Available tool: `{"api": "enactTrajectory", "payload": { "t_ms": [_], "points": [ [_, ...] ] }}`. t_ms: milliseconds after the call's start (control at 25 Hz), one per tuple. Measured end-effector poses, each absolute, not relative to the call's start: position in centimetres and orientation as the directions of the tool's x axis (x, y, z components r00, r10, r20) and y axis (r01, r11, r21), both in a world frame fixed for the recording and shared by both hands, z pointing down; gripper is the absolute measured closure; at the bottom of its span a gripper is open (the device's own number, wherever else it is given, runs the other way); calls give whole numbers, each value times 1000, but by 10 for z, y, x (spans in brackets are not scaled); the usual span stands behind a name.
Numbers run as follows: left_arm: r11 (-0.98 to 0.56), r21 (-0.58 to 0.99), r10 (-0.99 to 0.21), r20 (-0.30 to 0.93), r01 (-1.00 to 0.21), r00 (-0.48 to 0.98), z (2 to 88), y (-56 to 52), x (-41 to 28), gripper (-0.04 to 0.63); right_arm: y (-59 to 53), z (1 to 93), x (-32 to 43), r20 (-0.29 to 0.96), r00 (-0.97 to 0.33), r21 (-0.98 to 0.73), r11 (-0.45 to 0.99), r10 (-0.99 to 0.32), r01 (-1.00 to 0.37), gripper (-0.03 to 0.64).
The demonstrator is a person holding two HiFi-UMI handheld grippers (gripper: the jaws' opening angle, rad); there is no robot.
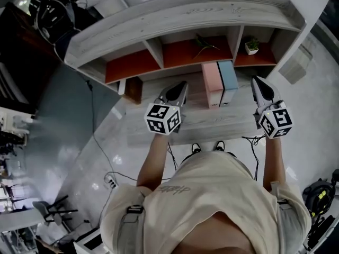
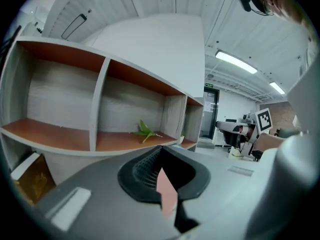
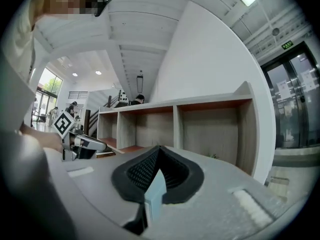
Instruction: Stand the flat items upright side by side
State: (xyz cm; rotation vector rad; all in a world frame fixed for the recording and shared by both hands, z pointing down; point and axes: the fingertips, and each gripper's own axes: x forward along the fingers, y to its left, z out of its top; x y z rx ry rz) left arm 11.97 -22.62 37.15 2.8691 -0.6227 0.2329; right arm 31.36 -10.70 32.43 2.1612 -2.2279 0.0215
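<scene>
**Q:** Where are the flat items logged?
**A:** The pink folder and blue folder are seen upright and touching, side by side on the desk beneath the shelf. The task is judged complete.

**Q:** Grippers?
**A:** The left gripper and right gripper are held raised either side of the pair, clear of it. Both sets of jaws are closed, and nothing is seen gripped. A pink strip below the left tips and a blue strip below the right remain unidentified.

**Q:** Risk?
**A:** No bookend is seen. The pair could be toppled if brushed by a lowered gripper.
</scene>
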Motion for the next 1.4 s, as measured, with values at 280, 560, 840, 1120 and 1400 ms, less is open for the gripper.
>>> {"api": "enactTrajectory", "payload": {
  "t_ms": [280, 560, 840, 1120, 1400],
  "points": [
    [-890, 96, -435, 120, -446, 892, 334, -241, 118, 583, -113, 293, 317, -30, -9, 40, 8, -1000, -999, 617],
    [-885, 106, -445, 91, -453, 891, 318, -250, 116, 583, -115, 291, 314, -35, -32, 7, 32, -999, -999, 617],
    [-883, 109, -448, 89, -456, 890, 316, -252, 113, 583, -117, 294, 318, -19, -25, 14, 24, -1000, -1000, 617],
    [-875, 138, -456, 90, -464, 886, 321, -257, 109, 583, -123, 296, 313, 6, -31, 61, 31, -1000, -998, 617],
    [-864, 169, -466, 85, -473, 881, 331, -261, 106, 583, -128, 302, 311, 12, -34, 49, 34, -999, -998, 617]
  ]
}}
